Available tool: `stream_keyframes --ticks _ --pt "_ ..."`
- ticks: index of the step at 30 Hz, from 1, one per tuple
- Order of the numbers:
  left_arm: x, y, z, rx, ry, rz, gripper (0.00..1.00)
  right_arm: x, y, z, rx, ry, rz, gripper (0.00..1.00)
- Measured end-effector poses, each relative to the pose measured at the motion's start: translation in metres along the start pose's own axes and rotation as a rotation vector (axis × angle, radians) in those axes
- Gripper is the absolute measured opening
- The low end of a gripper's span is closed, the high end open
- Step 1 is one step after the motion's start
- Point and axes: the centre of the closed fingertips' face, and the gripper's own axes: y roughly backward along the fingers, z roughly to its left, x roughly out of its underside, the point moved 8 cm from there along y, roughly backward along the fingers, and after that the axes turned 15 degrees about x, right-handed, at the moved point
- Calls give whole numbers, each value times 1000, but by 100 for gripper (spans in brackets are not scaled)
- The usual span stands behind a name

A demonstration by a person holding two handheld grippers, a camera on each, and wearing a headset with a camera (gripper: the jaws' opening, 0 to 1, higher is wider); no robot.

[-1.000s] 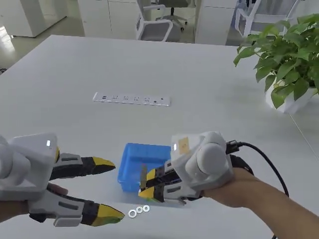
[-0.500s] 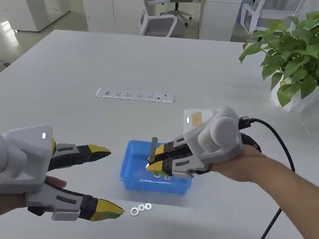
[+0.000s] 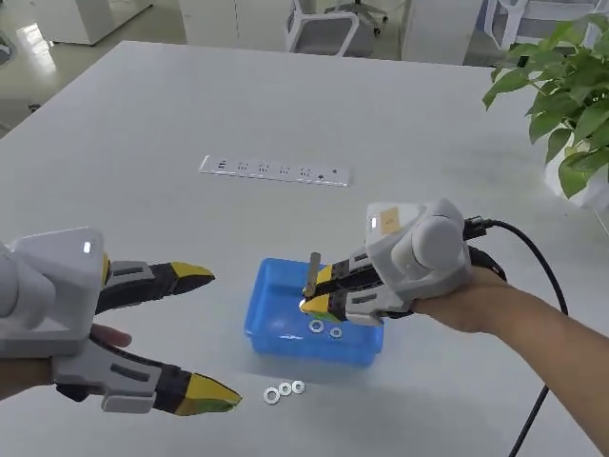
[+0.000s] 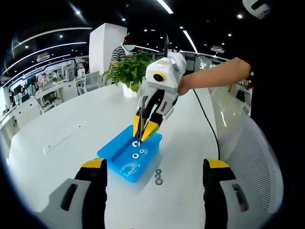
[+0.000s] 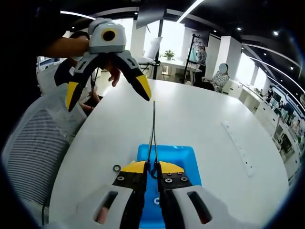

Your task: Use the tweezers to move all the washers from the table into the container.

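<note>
Working over a wide white table point(image 3: 428, 143), smooth and matte, so small metal parts show up plainly on it. The blue container point(image 3: 281, 295) sits near you: a shallow glossy plastic rectangle with low walls, probably so the tips can dip in from above.

Your left gripper point(image 3: 224, 338) hangs just left of the container, jaws spread wide with nothing in them. It looks parked out of the way. It has a white body and black fingers with yellow tips.

Your right gripper point(image 3: 322, 293) is over the container, jaws pinched tight on the tweezers point(image 3: 311, 271). The closed grip likely keeps the thin blades squeezed. The tweezers are slim grey metal and reach on past the jaw tips; the right gripper view has them aimed over the container. You can't tell whether the tips hold a washer.

Two washers point(image 3: 325, 329) lie inside on the container floor. Three more washers point(image 3: 284, 389) sit in a short row on the table, just outside the near wall. They are small flat shiny rings, so you'll need an edge pinch
</note>
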Motion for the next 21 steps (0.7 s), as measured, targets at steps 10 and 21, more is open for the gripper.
stream_keyframes --ticks 10,21 --pt "3 0 6 -1 8 7 89 18 -20 -5 -10 -19 5 9" --pt "6 -2 13 4 17 10 91 32 -38 -4 -29 -37 27 9"
